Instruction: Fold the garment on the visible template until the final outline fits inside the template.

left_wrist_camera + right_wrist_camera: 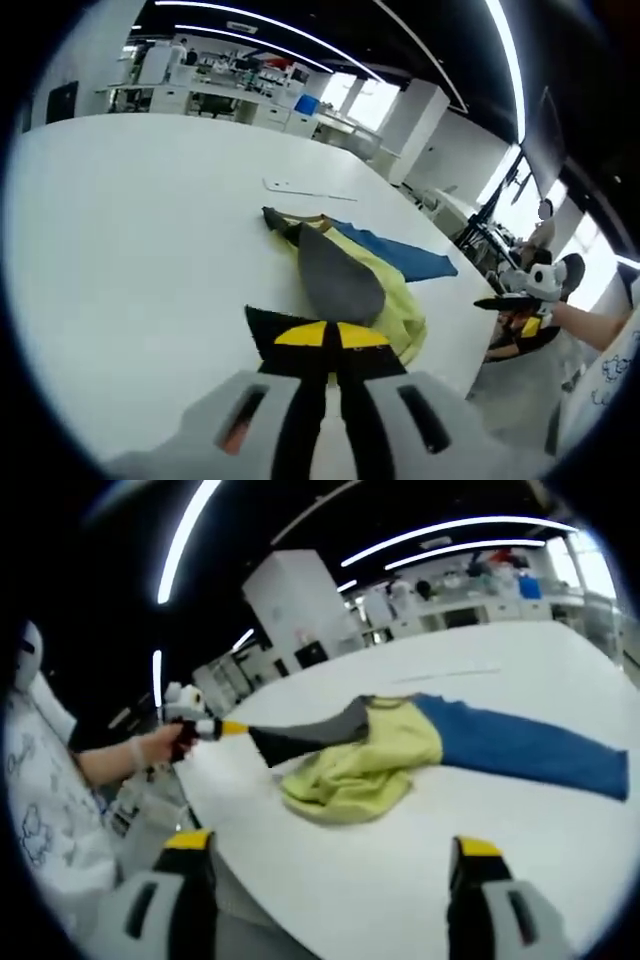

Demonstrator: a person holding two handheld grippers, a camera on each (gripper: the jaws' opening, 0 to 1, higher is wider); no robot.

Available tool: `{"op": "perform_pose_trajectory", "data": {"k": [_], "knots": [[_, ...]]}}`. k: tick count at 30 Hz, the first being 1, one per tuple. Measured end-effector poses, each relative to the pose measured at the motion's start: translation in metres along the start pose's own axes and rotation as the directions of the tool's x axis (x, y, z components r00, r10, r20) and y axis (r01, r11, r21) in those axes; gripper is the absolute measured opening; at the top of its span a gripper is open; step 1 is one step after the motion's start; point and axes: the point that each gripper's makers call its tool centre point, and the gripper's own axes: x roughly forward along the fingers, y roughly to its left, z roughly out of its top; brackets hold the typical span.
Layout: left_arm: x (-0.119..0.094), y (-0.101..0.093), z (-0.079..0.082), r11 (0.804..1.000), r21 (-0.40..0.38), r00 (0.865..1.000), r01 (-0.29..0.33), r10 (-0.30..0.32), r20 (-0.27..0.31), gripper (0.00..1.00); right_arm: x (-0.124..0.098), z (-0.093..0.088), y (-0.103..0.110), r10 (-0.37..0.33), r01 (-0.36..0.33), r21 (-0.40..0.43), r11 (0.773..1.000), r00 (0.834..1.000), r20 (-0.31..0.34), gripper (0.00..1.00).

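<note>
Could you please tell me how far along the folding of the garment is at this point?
Early stage. Done: little; the garment lies bunched on the table, yellow part crumpled, blue part stretched out. In hand: the left tongs are shut on the garment's grey part, pulling it taut in the right gripper view; the right tongs are open and hold nothing. Left: flattening, all folds, and fitting the template, which I cannot identify with certainty.

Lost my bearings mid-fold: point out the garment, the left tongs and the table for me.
garment [375,750]: right gripper view, on the yellow middle section.
left tongs [331,340]: left gripper view, between the yellow-and-black tips closed on the grey fabric.
table [140,230]: left gripper view, bare white top.
</note>
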Motion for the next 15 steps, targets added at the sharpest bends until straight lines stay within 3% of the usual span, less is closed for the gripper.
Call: {"op": "perform_pose_trajectory", "data": {"k": [6,11,15], "knots": [[-0.021,0.034,-0.008,0.999,-0.012,0.999,-0.047,0.047,-0.023,0.0,0.014,-0.005,0.01,0.006,-0.006,0.009,1.0,1.0,-0.013,0.97],[-0.036,0.072,-0.017,0.994,-0.066,0.995,-0.092,0.09,-0.042,0.0,0.026,-0.003,0.018,0.01,-0.01,0.012,1.0,1.0,-0.023,0.98],[-0.043,0.088,-0.022,0.989,-0.082,0.992,-0.121,0.117,-0.053,0.0,0.032,-0.003,0.021,0.013,-0.013,0.009,1.0,0.999,-0.038,0.98]]}}
